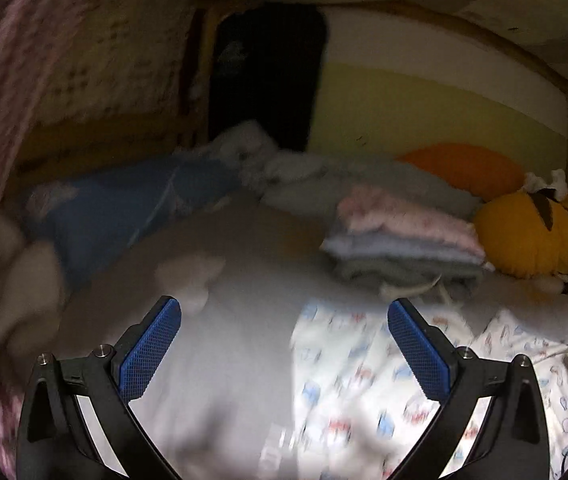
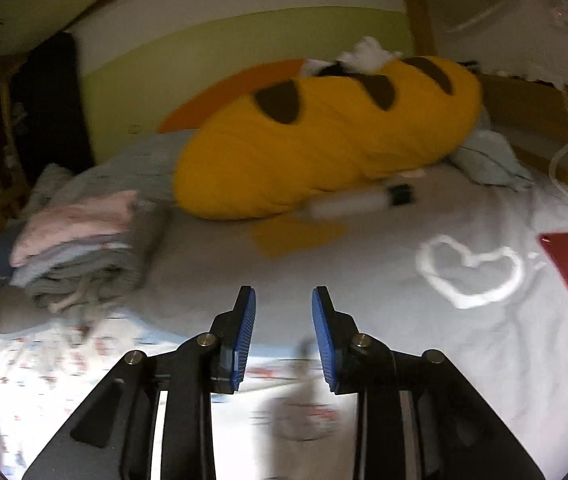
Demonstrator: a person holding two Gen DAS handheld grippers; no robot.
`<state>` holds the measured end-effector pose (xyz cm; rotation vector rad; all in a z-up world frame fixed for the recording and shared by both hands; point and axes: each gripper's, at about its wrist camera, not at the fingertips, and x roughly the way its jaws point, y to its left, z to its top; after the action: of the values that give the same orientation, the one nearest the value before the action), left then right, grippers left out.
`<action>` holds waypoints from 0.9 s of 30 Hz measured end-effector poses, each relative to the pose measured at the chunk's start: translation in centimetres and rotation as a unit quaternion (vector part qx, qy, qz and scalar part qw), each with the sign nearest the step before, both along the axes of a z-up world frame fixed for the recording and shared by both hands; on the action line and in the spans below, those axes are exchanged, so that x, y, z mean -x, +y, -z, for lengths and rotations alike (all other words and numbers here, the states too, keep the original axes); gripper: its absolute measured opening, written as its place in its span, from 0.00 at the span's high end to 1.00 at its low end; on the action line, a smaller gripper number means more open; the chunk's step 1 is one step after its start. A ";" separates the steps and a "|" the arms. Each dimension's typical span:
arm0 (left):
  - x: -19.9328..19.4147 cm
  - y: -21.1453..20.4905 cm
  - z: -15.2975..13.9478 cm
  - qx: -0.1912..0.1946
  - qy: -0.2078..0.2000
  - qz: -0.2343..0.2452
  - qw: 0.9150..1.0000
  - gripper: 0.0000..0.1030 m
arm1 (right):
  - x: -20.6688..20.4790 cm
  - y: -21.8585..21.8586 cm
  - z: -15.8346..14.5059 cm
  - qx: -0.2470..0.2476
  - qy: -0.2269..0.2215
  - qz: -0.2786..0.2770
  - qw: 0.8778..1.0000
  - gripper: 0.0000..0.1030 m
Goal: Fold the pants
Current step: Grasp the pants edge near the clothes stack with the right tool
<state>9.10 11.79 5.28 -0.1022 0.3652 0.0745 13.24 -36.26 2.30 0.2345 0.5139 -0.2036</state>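
The left hand-held gripper [image 1: 284, 340] fills the lower frame, its blue textured pads [image 1: 151, 348] spread wide with nothing between them. Beneath it, at lower right, white patterned pants [image 1: 364, 392] lie on the pale grey bed sheet [image 1: 223, 360]. A stack of folded pink and grey garments [image 1: 404, 240] sits at centre right, beside a yellow striped plush cushion [image 1: 536, 236]. A blue pillow [image 1: 123, 208] lies at left.
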 end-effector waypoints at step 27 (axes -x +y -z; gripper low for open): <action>-13.9 2.3 6.5 0.036 0.083 -0.012 0.996 0.00 | -13.6 21.9 5.2 0.053 0.144 -0.286 0.946 0.71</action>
<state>23.01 14.12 -1.20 -0.1730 0.5331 0.0941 26.86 -14.31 -2.90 -0.0582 0.8364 0.3072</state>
